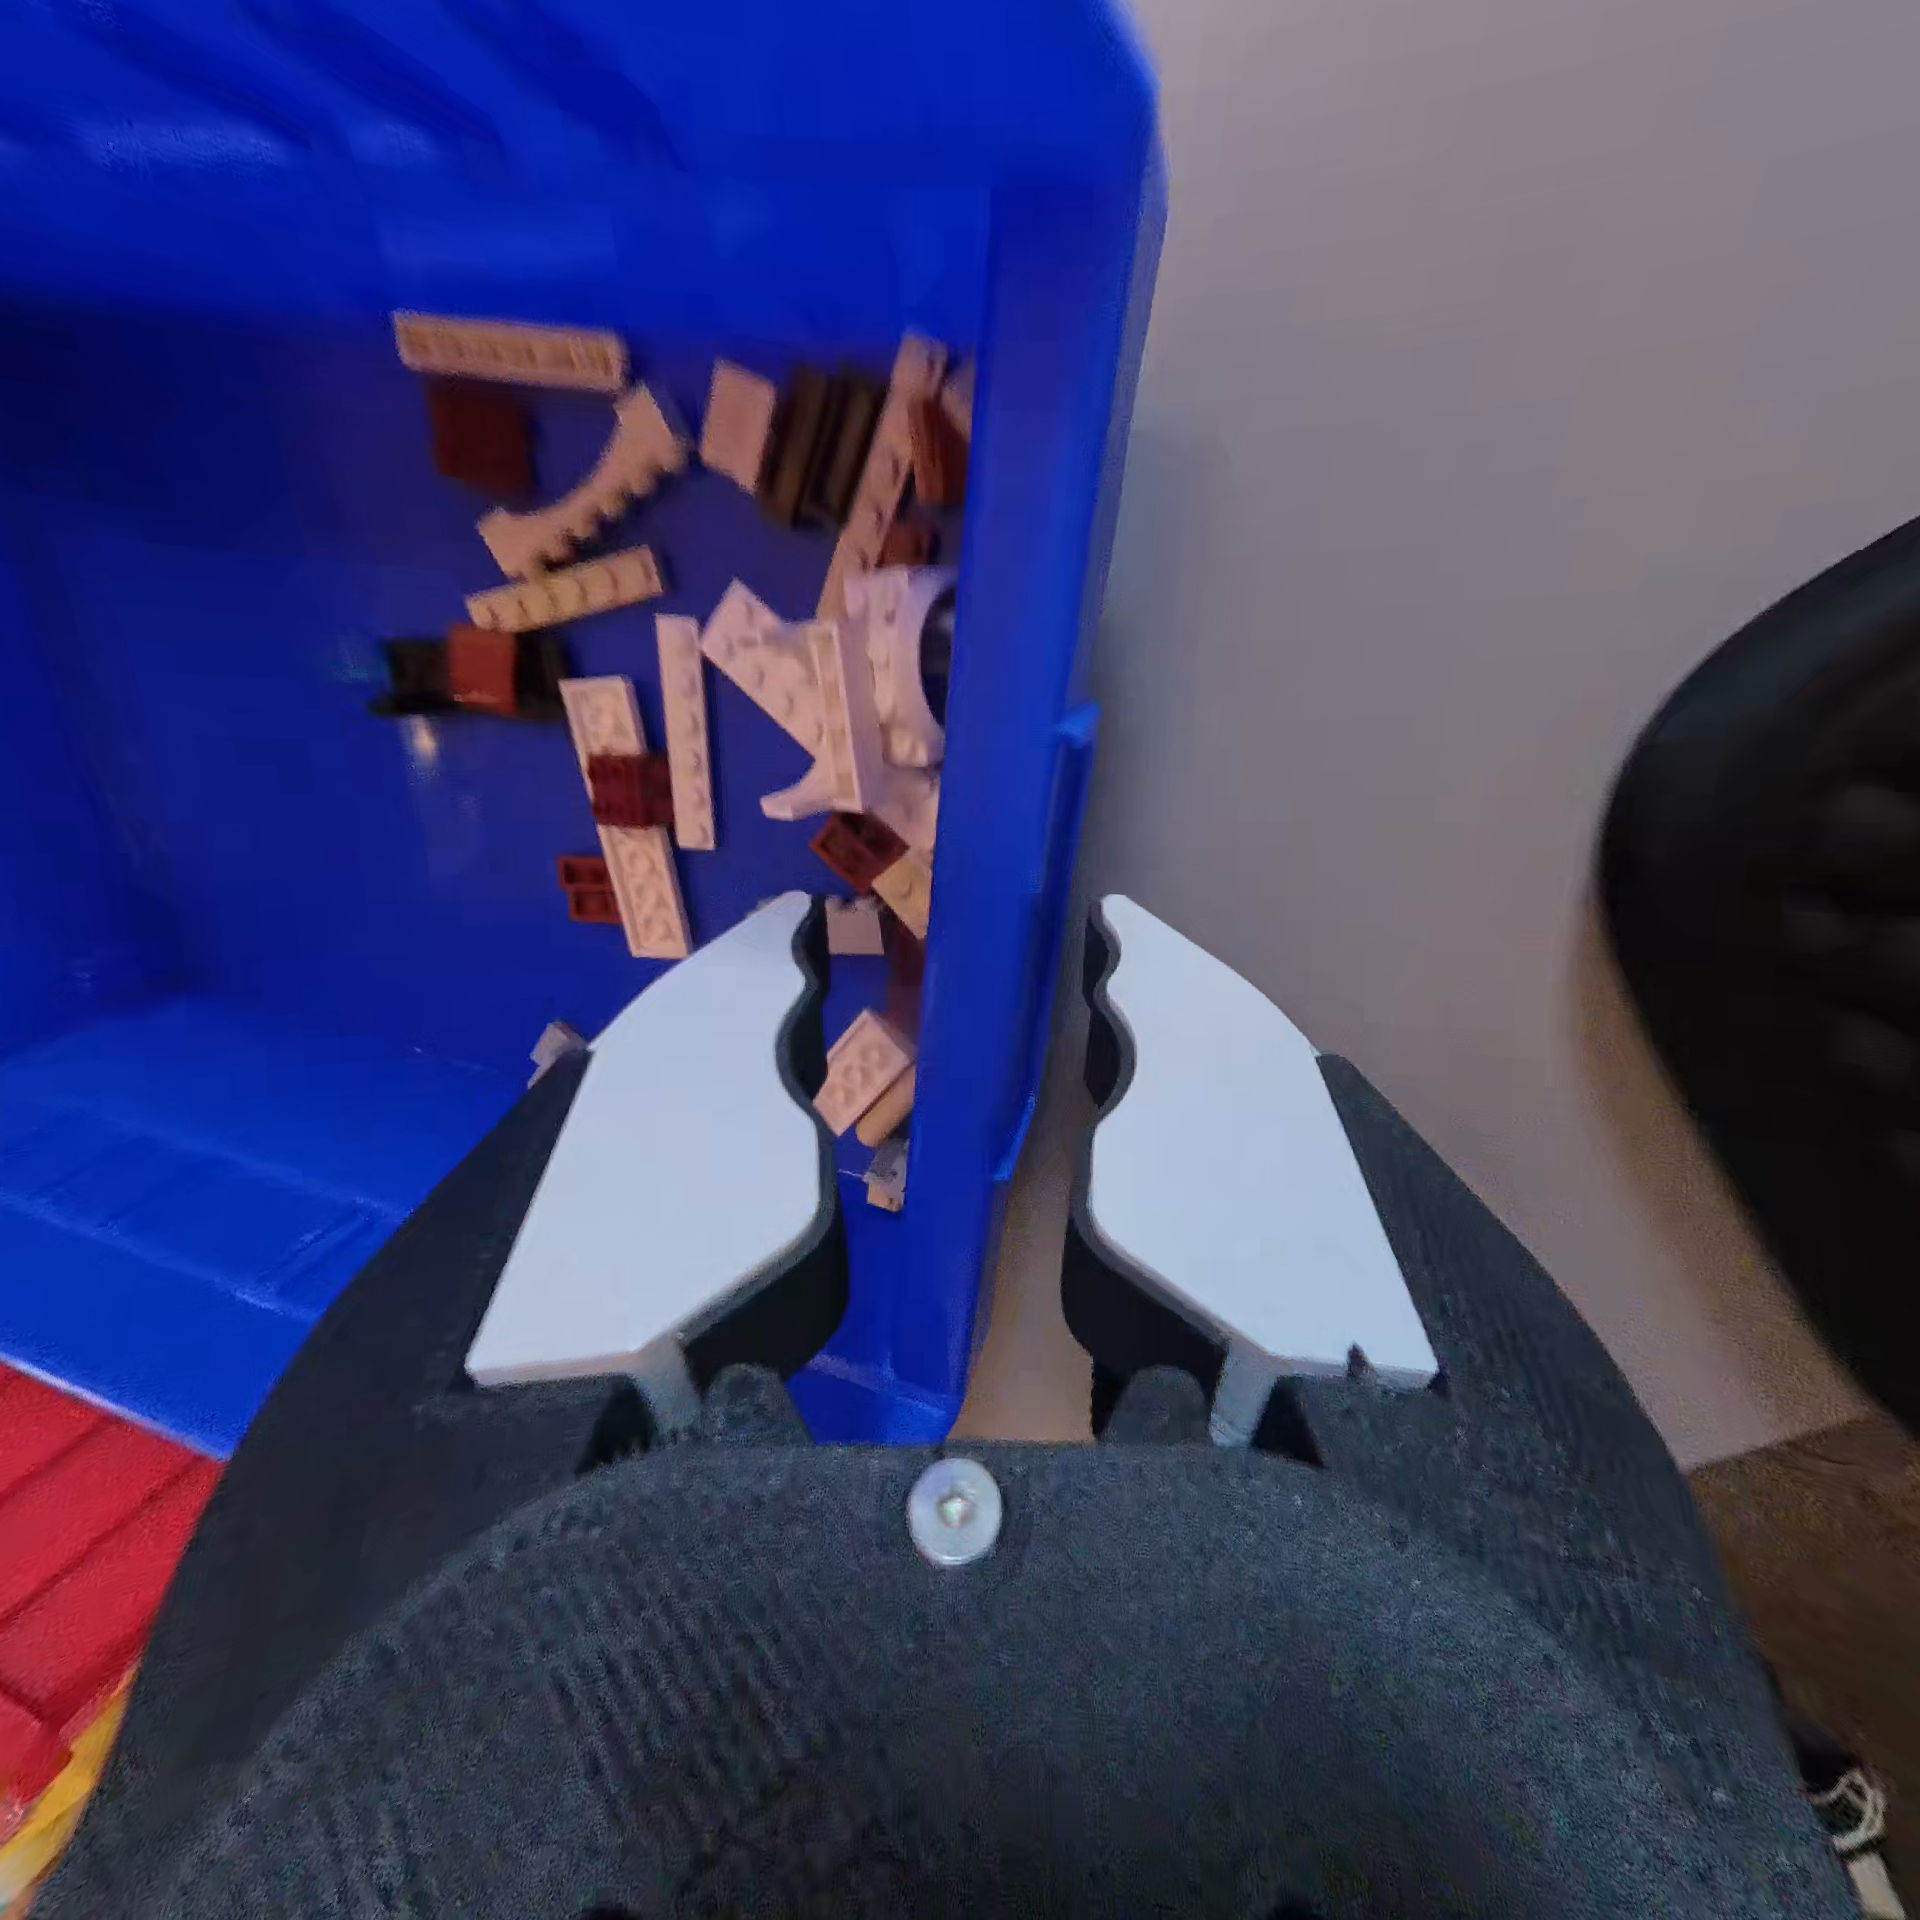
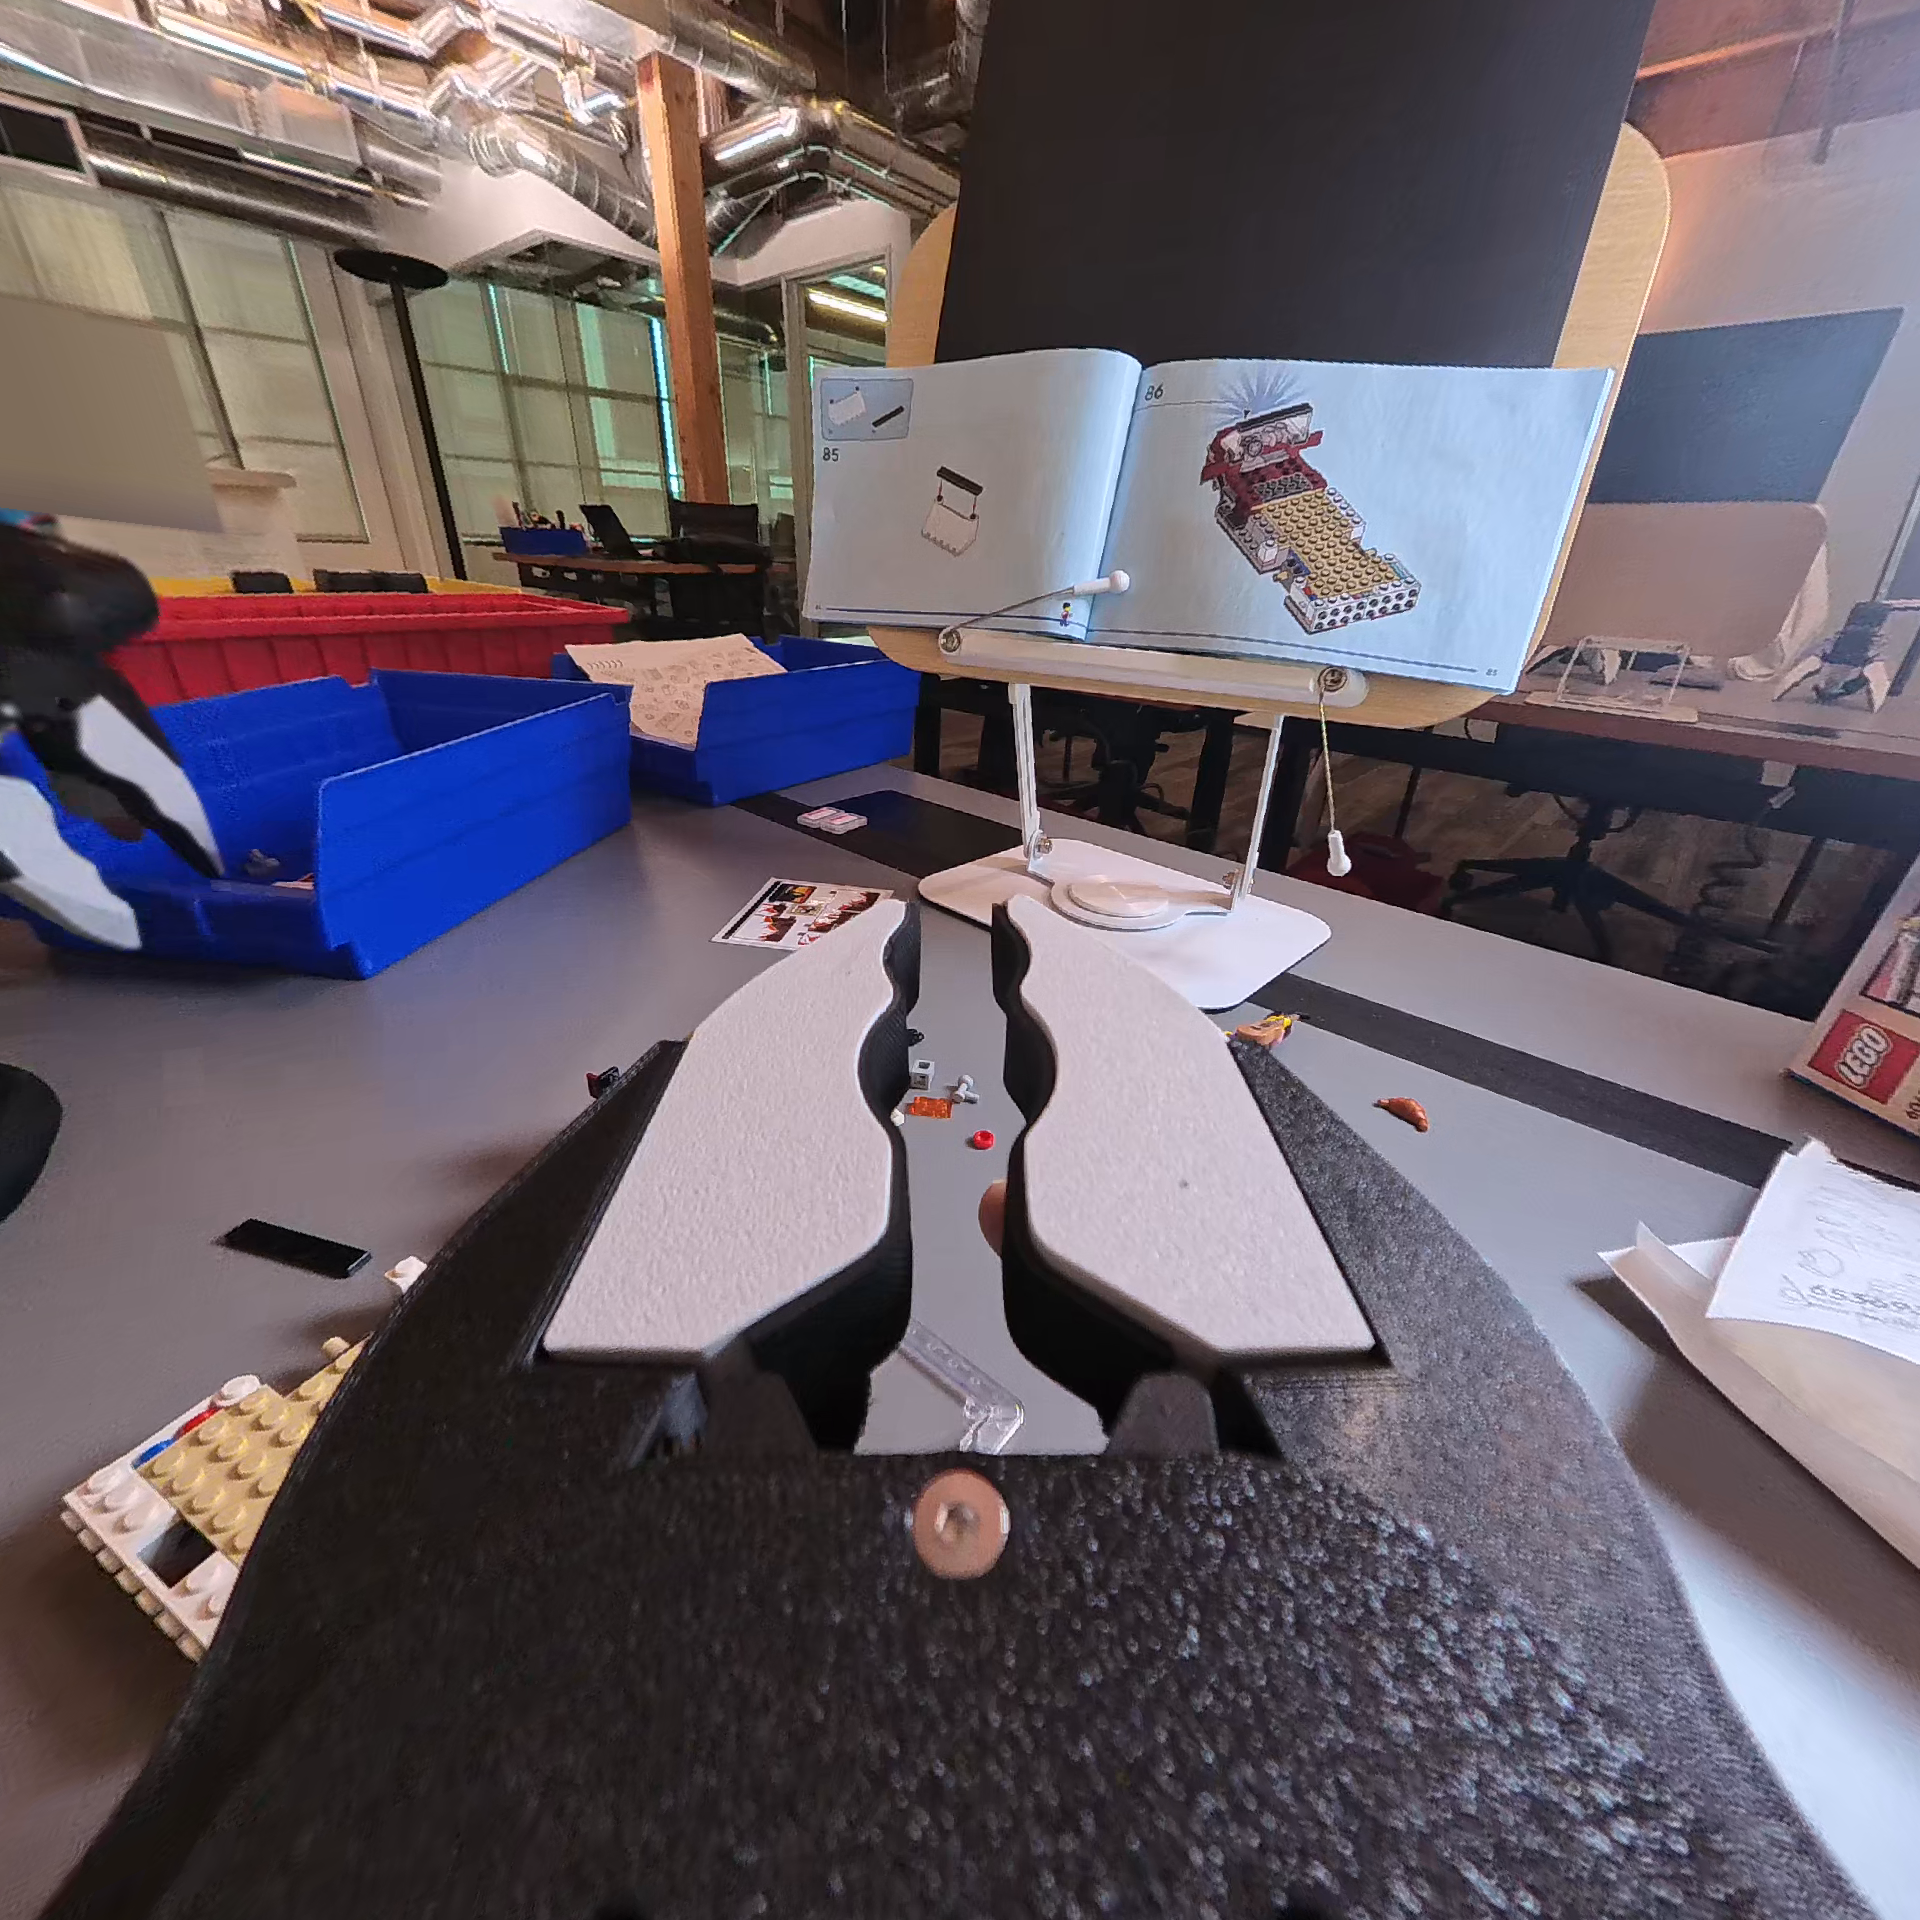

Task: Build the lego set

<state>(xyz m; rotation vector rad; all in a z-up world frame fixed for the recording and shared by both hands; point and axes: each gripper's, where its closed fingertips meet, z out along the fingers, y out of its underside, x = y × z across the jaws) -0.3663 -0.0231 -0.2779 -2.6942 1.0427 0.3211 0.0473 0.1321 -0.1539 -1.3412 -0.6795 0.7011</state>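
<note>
Left gripper [image 1: 951, 914]: my fingers stand well apart, straddling the side wall of the blue bin [image 1: 1023, 727]; one finger is inside the bin, the other outside it. I see a gap between each pad and the wall, so nothing is clamped.

Bin wall axis: it runs straight ahead from my left fingers, lengthwise along them, rising between the tips.

Loose bricks [image 1: 727, 665]: white, tan and dark red plates and arches lie on the bin floor ahead of and beside my inner left finger [image 1: 686, 1122]; a small white plate [image 1: 862, 1070] sits between that finger and the wall. The view is blurred, so I cannot tell whether any piece touches the pad.

Right gripper [image 2: 954, 920]: fingers nearly together with a narrow slot between them; I see grey tabletop [image 2: 520, 1039] through the slot and nothing pinched.

Small parts [image 2: 951, 1107]: orange, grey and red bits lie on the table below the right fingers' slot.

Partly built model [image 2: 208, 1475]: tan and white plates, to the left of the right gripper's body.

Instruction booklet [image 2: 1195, 509]: open on a white stand [image 2: 1132, 904], straight ahead of the right fingertips.

Nearer gripper: the left is at the bin; the right is well apart from it.
</note>
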